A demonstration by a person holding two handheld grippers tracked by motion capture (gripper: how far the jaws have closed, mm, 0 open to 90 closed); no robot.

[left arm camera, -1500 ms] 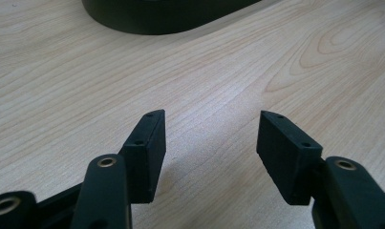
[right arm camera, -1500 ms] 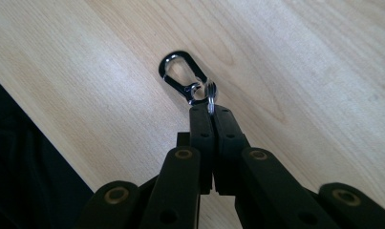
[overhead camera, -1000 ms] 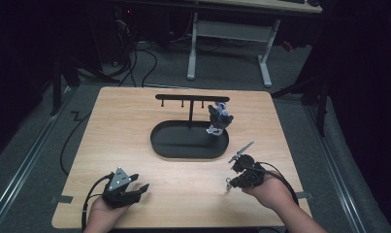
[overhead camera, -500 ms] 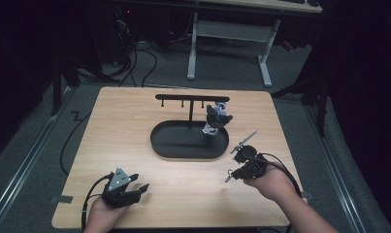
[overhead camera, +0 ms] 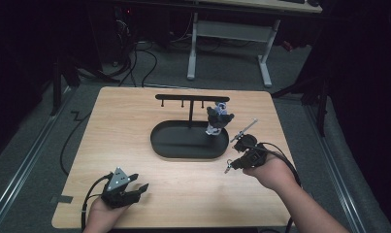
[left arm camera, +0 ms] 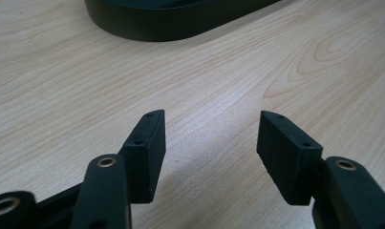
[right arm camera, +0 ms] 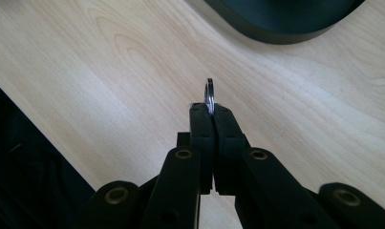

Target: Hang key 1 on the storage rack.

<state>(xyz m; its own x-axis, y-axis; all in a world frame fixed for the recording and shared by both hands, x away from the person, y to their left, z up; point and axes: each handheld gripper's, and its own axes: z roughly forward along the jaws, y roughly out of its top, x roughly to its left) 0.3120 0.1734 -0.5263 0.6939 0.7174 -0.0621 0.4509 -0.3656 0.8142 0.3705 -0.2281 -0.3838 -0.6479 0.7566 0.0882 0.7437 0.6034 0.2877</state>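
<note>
A: We start with the table (overhead camera: 135, 126); on it sits the black oval tray (overhead camera: 173, 148) with its T-shaped hook stand (overhead camera: 190, 98), and a grey-and-blue bundle (overhead camera: 218, 119) already hangs from the right end of that bar.

B: And our hands?

A: Our left tool (overhead camera: 135, 190) rests low at the near left of the table, jaws standing apart with nothing between them; in the left gripper view we see bare wood between the pads (left arm camera: 147, 143). Our right tool (overhead camera: 230, 166) is pinched tight on a metal ring (right arm camera: 209, 94); the ring's edge pokes up from between the jaws, and in the high view a thin silvery piece (overhead camera: 245, 130) juts out above that hand, near the tray's right end. We cannot tell whether that piece belongs to the ring.

B: So which step are we in?

A: We judge it the carry; the ring is gripped and held off the table, not yet on the stand.

B: Next?

A: We need to bring the ring up to a free hook on the bar, turn it so its opening faces the hook, and only then ease the grip.
</note>
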